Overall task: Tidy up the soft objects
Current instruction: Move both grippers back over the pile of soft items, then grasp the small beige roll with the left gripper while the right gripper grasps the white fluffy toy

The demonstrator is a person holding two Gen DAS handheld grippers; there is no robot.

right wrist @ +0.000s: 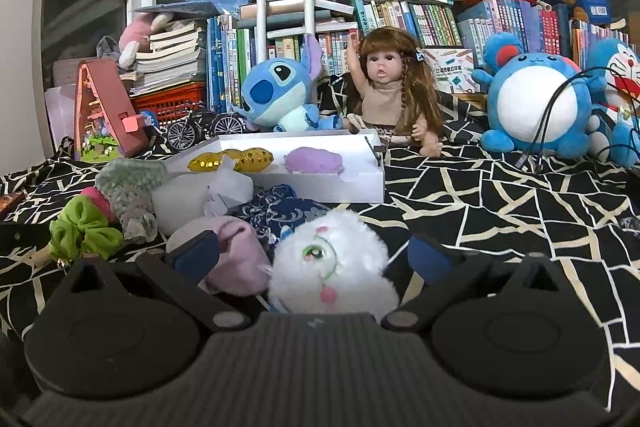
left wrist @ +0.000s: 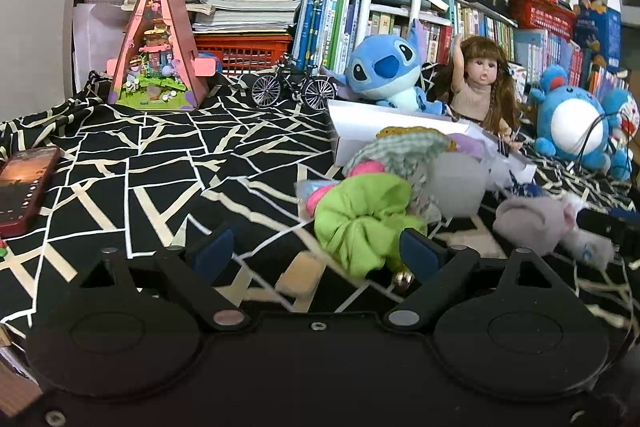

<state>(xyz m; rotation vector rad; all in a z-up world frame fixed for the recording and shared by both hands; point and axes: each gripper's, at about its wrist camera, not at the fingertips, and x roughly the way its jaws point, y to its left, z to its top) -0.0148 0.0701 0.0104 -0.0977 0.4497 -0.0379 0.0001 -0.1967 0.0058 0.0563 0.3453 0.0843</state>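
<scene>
We see a surface covered by a black cloth (left wrist: 168, 163) with pale crossing lines. Toward its left edge in the left wrist view lies a dark red phone (left wrist: 24, 187), and behind it at the back stands a pink triangular diorama (left wrist: 156, 47), then a small model bicycle (left wrist: 294, 87).

Our left gripper (left wrist: 316, 253) has its jaws spread wide, with only cloth between them; its right fingertip (left wrist: 418, 251) sits just beside a lime green scrunchie (left wrist: 364, 223), and whether they touch we cannot tell. Behind the scrunchie the soft things are heaped together: a pink piece, a pale green checked fabric (left wrist: 400, 151) and a white blurred lump, all in front of the white box (left wrist: 360, 131). To the right lies a lilac soft toy (left wrist: 532, 219).

In the right wrist view the box holds two gold sequinned pieces (right wrist: 232, 159) and a purple scrunchie (right wrist: 314, 159). Our right gripper (right wrist: 316, 257) is also spread open, and a white fluffy plush (right wrist: 332, 259) with a green eye lies between its fingers; the pads do not press on it.

Along the back edge sit a Stitch plush (right wrist: 280, 87), a long-haired doll (right wrist: 390, 87) and a round blue plush (right wrist: 536, 99), before rows of books (right wrist: 420, 19).
</scene>
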